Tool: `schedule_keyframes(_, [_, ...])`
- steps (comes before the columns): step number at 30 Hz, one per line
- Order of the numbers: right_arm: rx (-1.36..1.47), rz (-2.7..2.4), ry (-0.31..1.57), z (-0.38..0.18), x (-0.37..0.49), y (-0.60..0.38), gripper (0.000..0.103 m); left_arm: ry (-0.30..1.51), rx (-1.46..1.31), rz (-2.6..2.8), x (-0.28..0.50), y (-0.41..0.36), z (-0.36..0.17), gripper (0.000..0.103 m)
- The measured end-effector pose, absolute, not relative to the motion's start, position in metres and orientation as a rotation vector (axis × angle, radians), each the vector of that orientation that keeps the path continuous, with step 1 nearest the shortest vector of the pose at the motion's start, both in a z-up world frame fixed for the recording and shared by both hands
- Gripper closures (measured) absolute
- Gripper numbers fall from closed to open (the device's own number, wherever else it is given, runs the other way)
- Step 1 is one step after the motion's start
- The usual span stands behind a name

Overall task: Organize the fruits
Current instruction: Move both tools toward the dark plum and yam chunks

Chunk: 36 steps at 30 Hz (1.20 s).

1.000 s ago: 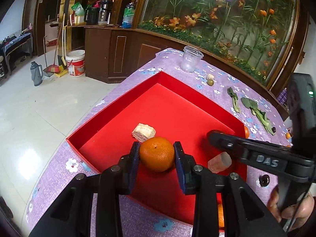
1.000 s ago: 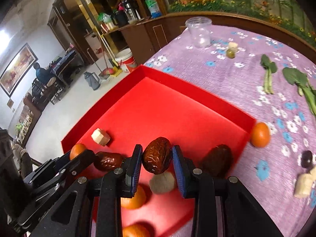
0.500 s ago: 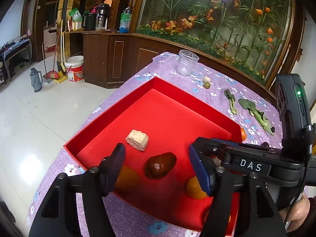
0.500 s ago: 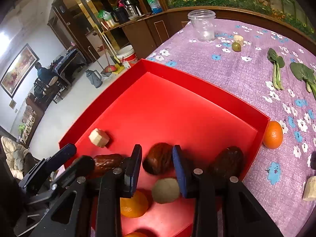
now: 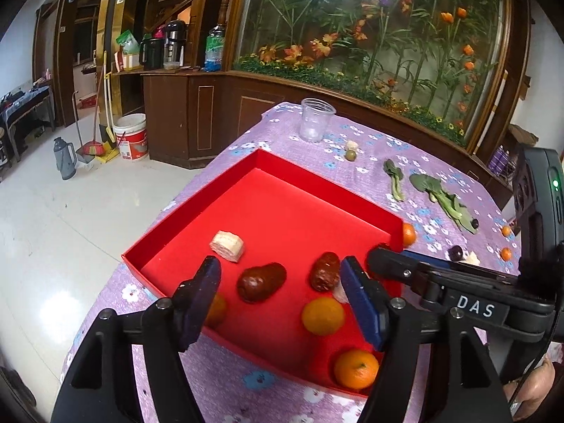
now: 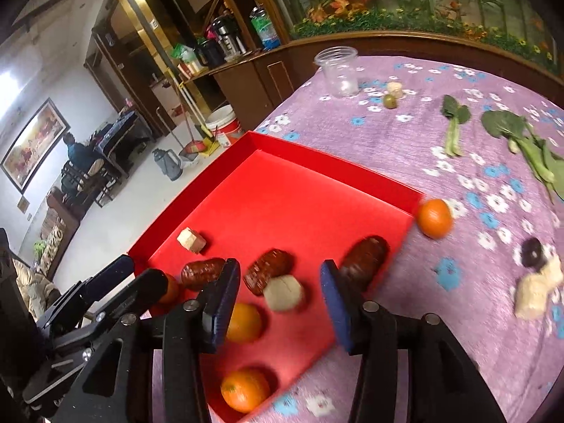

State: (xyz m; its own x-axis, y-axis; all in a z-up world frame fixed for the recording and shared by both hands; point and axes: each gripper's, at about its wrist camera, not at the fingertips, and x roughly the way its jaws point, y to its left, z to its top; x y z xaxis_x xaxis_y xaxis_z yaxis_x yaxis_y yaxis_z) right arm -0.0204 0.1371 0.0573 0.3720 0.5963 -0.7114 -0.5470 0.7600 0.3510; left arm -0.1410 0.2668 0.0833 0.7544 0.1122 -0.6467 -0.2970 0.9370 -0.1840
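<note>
Left tool (image 5: pixel 280 294), jaws opening and gripping nothing, hovers over the near end of the shallow red cardboard tray (image 5: pixel 328 190); a dark red date (image 5: pixel 261 281) and an orange mandarin (image 5: pixel 322 315) lie on the tray floor between its blue pads. Right tool (image 6: pixel 280 298), jaws likewise opening and empty, frames a pale round fruit piece (image 6: pixel 283 292) and a second date (image 6: pixel 268 270) in the same tray. The tray rests on the purple flowered desk (image 6: pixel 405 148); another mandarin (image 6: pixel 434 218) lies just outside its wall.
</note>
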Motion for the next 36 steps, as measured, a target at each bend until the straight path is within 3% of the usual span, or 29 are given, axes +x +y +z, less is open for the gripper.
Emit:
schedule_keyframes(19, [0.27, 0.547, 0.925, 0.035, -0.053, -0.014, 0.045, 0.695, -0.153, 0.155, -0.159, 0.189, 0.102, 0.029])
schedule_keyframes(36, [0.327, 0.451, 0.947, 0.013, -0.034, -0.085, 0.044, 0.79, -0.134, 0.023, -0.132, 0.137, 0.075, 0.029])
